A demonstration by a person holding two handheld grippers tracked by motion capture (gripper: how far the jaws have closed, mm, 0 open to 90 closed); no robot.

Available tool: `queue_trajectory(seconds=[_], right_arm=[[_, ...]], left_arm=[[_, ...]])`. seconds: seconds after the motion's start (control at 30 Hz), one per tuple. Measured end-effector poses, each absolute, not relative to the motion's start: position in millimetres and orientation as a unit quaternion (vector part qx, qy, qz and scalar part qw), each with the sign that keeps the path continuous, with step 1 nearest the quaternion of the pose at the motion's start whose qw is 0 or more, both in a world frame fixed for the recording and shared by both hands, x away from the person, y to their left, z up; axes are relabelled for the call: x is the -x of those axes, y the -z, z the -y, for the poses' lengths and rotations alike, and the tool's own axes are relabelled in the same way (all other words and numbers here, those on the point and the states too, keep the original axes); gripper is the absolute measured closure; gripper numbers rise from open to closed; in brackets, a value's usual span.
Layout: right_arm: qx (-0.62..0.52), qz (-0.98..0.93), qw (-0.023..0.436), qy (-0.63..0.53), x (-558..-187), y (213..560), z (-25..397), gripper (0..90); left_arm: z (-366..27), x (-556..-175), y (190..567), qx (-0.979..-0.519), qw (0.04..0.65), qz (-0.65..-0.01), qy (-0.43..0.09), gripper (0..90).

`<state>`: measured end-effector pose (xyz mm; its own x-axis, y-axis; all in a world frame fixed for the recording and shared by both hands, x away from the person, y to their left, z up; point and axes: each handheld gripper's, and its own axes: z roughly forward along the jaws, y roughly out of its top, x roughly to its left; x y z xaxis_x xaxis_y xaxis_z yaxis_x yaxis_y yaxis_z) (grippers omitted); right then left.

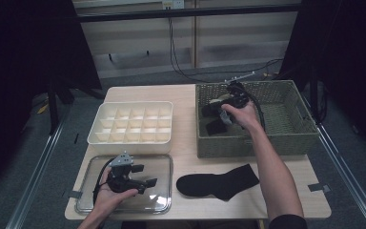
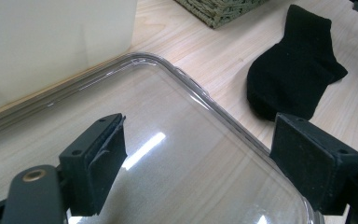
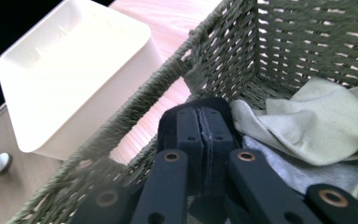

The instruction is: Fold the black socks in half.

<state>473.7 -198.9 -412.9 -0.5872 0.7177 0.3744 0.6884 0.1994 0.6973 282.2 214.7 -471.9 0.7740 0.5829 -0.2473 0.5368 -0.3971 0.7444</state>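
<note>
Sock [image 1: 215,127], black, hung from my right gripper [image 1: 221,114] inside the wicker basket [image 1: 276,143], near its left wall. In the right gripper view the two jaws stood pressed together with a dark fold of fabric around and below the pads [image 3: 186,130]; I judged them clamped on that sock, though the cloth there was hard to separate from the black pads. Just beyond the jaws lay a pale green sock [image 3: 317,126] and a grey-white one [image 3: 307,172], both loose on the basket floor. My left gripper [image 1: 145,180] hovered over the clear lid [image 1: 164,202] at the near left, jaws set wide with nothing between them. A second black sock [image 1: 217,183] lay flat on the table [image 1: 186,93], between the lid and my right forearm, long axis running left to right, toe toward the lid. From the left jaws it lay to their right and a little ahead, so the left gripper was much the nearer to it; the right one was well apart from it, up in the basket. The white divider tray [image 1: 132,121] sat behind the lid, compartments empty as far as I could see. The high view gave the whole layout; the right gripper view alone showed the pale socks, and the left gripper view showed the flat sock's cuff [image 2: 310,21] pointing away.
</note>
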Motion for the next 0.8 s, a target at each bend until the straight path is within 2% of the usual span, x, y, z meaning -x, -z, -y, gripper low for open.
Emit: queue_trajectory(seconds=[0.3,0.8], right_arm=[[-0.450,-0.761,0.020,-0.467,-465,408,205,87.9],[-0.437,-0.741,0.045,-0.508,-442,378,211,87.9]], left_arm=[[-214,-280,471,-0.836,0.435,-0.332,-0.029,17.5],[-215,-279,471,-0.835,0.438,-0.332,-0.031,15.6]])
